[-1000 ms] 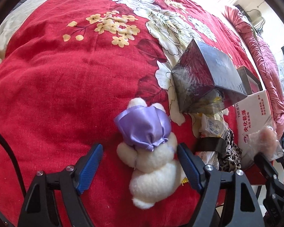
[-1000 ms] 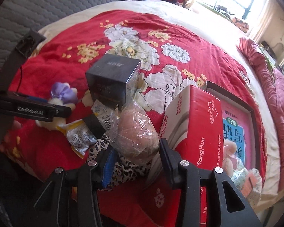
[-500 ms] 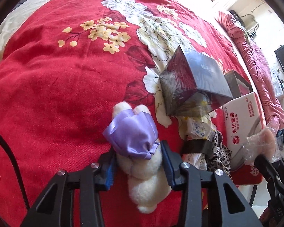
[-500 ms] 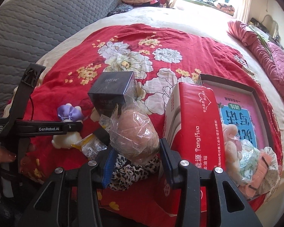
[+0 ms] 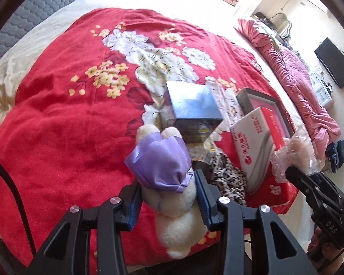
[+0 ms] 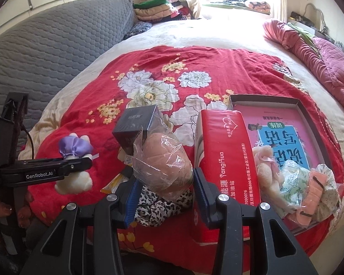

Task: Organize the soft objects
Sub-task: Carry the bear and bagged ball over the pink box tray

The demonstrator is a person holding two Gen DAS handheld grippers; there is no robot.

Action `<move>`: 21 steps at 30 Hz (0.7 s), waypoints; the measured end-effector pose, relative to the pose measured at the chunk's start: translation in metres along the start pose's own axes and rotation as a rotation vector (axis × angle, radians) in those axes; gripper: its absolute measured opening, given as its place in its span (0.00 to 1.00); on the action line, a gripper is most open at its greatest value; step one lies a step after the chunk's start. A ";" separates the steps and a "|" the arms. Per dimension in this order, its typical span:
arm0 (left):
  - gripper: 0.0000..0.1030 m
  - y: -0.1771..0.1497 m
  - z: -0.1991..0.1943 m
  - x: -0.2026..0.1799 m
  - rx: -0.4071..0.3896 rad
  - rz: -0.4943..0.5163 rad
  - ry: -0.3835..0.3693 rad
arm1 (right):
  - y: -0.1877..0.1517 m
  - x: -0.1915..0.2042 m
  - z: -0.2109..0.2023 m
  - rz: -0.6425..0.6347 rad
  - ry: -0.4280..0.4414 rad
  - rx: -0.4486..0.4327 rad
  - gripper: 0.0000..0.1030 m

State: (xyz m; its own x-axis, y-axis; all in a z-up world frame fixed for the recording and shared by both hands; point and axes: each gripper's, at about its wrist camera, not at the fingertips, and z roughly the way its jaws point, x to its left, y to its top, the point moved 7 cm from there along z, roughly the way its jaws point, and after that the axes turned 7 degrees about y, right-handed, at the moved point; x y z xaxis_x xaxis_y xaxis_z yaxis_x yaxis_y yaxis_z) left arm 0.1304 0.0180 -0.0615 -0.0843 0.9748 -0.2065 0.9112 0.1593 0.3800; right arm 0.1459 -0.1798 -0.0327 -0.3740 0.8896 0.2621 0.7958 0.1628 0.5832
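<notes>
Two grippers: each clamped on a soft object above the red floral bedspread (image 6: 84,123).
Left gripper (image 5: 168,199): blue-padded fingers (image 5: 133,202) pressed into both sides of the white plush toy (image 5: 176,210), squeezing its body.
White plush toy: wears a purple satin bonnet (image 5: 162,162); its head points away from the camera and its lower body hangs toward the lens, lifted off the bedspread in the right wrist view (image 6: 74,181).
Right gripper (image 6: 164,193): jaws closed partway onto the bagged tan plush (image 6: 162,162), which is wrapped in clear crinkled plastic.
Leopard-print cloth (image 6: 158,206): lies below the bagged tan plush, beside the red-and-white carton (image 6: 222,160).
Dark glossy box (image 6: 135,126): sits on the bedspread just behind the bagged tan plush.
Shallow tray (image 6: 302,112): right of the carton, with a pink printed sheet inside; a pale pink plush (image 6: 263,160) and bagged soft items (image 6: 295,181) are piled at its near end.
Yellow snack packet (image 6: 113,183): partly hidden near the leopard-print cloth.
</notes>
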 end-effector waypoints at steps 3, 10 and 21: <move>0.41 0.001 -0.013 -0.015 -0.021 0.028 -0.009 | 0.001 -0.004 -0.011 0.016 -0.001 -0.027 0.44; 0.41 -0.001 -0.038 -0.052 -0.059 0.099 -0.021 | 0.002 -0.017 -0.040 0.054 -0.001 -0.085 0.44; 0.41 0.008 -0.067 -0.112 -0.121 0.202 -0.049 | -0.001 -0.061 -0.093 0.135 -0.083 -0.188 0.44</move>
State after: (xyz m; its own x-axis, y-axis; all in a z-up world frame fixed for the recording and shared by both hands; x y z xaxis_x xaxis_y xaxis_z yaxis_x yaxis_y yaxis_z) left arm 0.1199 -0.0789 0.0254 0.1177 0.9804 -0.1578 0.8522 -0.0181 0.5228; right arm 0.1237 -0.2737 0.0224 -0.2238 0.9311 0.2881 0.7306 -0.0354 0.6819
